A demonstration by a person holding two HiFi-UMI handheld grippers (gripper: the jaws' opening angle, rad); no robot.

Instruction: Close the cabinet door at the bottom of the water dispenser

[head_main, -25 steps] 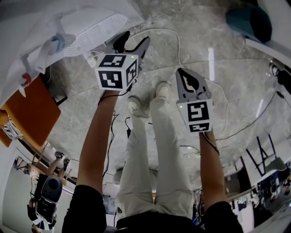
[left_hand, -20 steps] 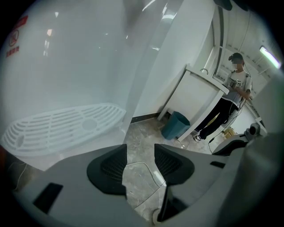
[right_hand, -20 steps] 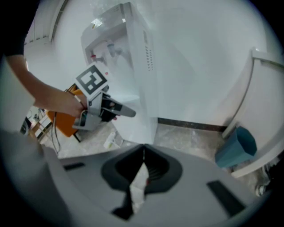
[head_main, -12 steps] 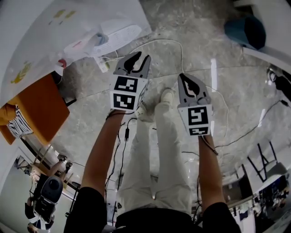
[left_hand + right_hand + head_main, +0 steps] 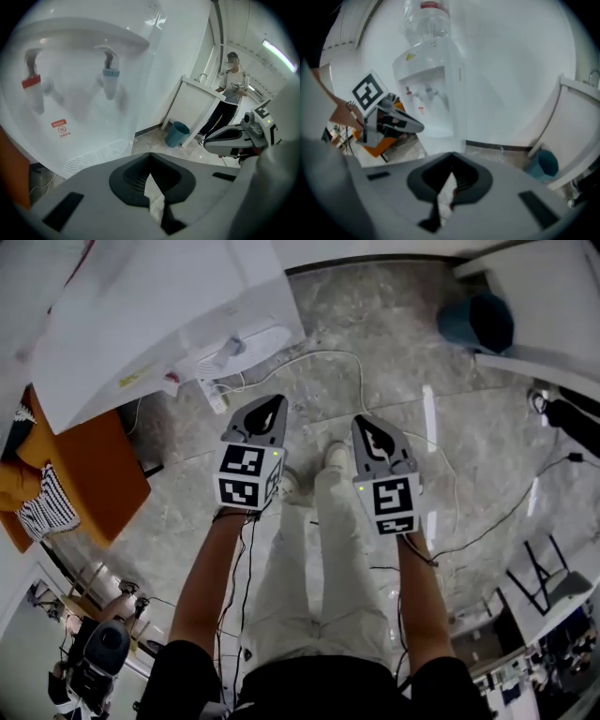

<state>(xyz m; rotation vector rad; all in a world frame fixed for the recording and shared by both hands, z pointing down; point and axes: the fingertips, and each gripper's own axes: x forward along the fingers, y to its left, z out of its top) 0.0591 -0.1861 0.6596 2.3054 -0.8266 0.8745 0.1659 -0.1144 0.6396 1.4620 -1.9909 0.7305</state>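
You've raised both hands and snapped the left gripper (image 5: 265, 413) shut on nothing, the right gripper (image 5: 373, 429) likewise closed and empty, both facing the water dispenser (image 5: 84, 84); its bottom door is out of view, so probably check next that it's closed.

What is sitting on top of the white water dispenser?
A clear water bottle with a red label sits on the water dispenser. Its neck is hidden inside the dispenser's top, and its upper end runs out of the picture.
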